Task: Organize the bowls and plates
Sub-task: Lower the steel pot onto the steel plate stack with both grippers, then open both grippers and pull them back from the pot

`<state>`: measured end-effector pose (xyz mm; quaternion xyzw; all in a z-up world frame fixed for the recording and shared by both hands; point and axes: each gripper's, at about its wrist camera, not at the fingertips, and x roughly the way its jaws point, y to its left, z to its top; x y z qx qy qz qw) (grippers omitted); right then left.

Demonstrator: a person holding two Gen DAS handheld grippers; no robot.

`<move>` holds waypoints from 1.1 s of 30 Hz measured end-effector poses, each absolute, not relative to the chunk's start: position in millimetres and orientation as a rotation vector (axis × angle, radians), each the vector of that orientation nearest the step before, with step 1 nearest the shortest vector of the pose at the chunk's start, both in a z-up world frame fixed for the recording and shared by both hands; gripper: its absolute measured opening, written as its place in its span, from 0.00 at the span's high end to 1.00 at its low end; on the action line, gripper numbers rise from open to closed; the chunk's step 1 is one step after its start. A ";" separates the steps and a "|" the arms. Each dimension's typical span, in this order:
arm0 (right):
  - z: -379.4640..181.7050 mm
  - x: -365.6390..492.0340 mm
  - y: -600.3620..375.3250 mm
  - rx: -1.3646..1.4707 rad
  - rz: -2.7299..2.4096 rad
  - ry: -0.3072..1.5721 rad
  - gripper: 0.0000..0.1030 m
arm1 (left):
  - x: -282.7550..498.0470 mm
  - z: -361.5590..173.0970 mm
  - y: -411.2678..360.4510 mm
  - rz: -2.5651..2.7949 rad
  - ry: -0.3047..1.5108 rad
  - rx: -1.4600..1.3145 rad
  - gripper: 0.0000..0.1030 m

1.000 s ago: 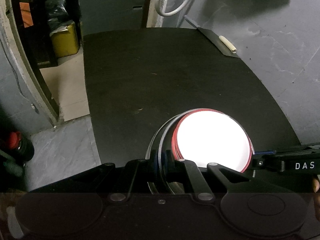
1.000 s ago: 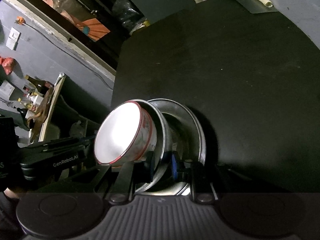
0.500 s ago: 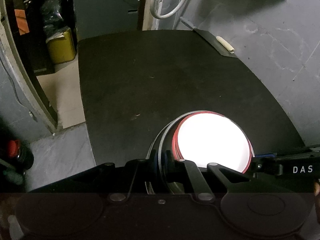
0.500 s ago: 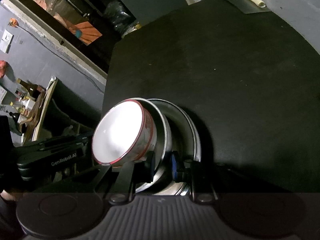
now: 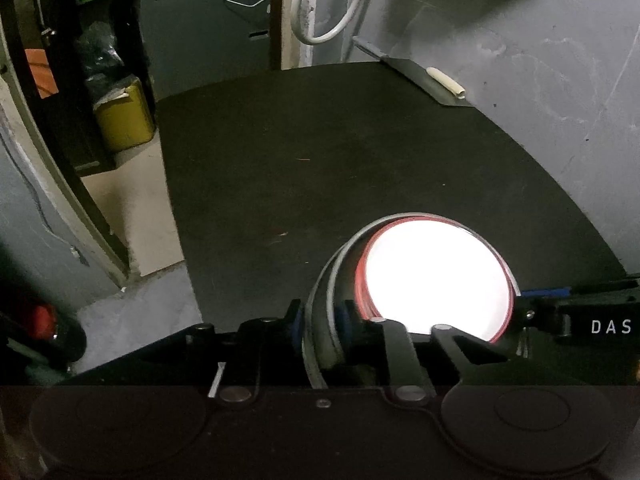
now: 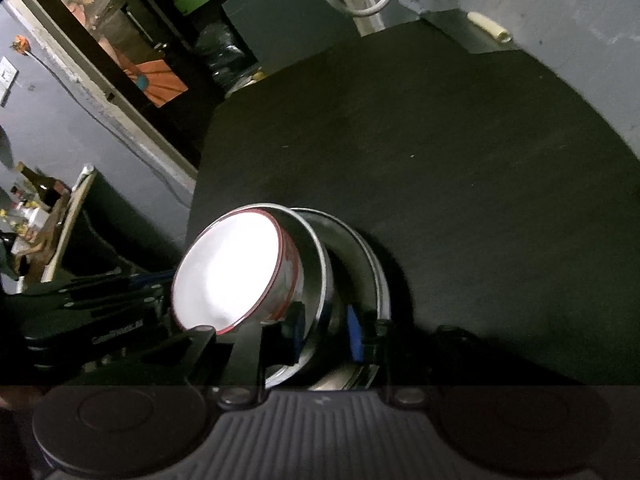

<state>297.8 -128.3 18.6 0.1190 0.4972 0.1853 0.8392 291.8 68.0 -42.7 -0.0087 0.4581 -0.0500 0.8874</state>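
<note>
Two grippers: you hold both on one nested stack.
Table (image 5: 360, 152): black, under the stack.
Steel plate (image 6: 376, 268): outermost.
Steel bowl (image 6: 316, 264): your right gripper (image 6: 325, 330) pinches its rim.
White bowl (image 5: 436, 272): innermost, red-rimmed.
Left gripper (image 5: 320, 318): pinching the steel rims.

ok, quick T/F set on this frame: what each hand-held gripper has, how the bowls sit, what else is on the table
1. The white bowl with the red rim sits nested inside the steel bowl. True.
2. The left hand-held gripper is open and clear of the stack. False: its fingers pinch the stack's steel rim.
3. The right hand-held gripper grips the steel bowl's rim. True.
4. The white bowl holds food. False: its inside shows only bright white.
5. A blue cup stands mid-table. False: the black table shows only a pale cylinder on a metal sheet at its far corner.
</note>
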 end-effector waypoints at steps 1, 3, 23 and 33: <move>18.6 296.9 -127.2 0.245 0.382 1.045 0.72 | 291.6 -42.7 68.7 -0.100 0.952 -0.014 0.70; 19.5 293.9 -124.4 0.231 0.358 1.028 0.72 | 290.2 -42.9 70.1 -0.090 0.946 -0.003 0.64; 26.7 263.2 -110.7 0.146 0.201 0.932 0.46 | 275.8 -42.3 75.8 0.047 0.882 0.045 0.13; 35.2 246.9 -125.4 0.167 0.218 0.875 0.28 | 264.4 -32.6 69.4 0.159 0.830 0.041 0.02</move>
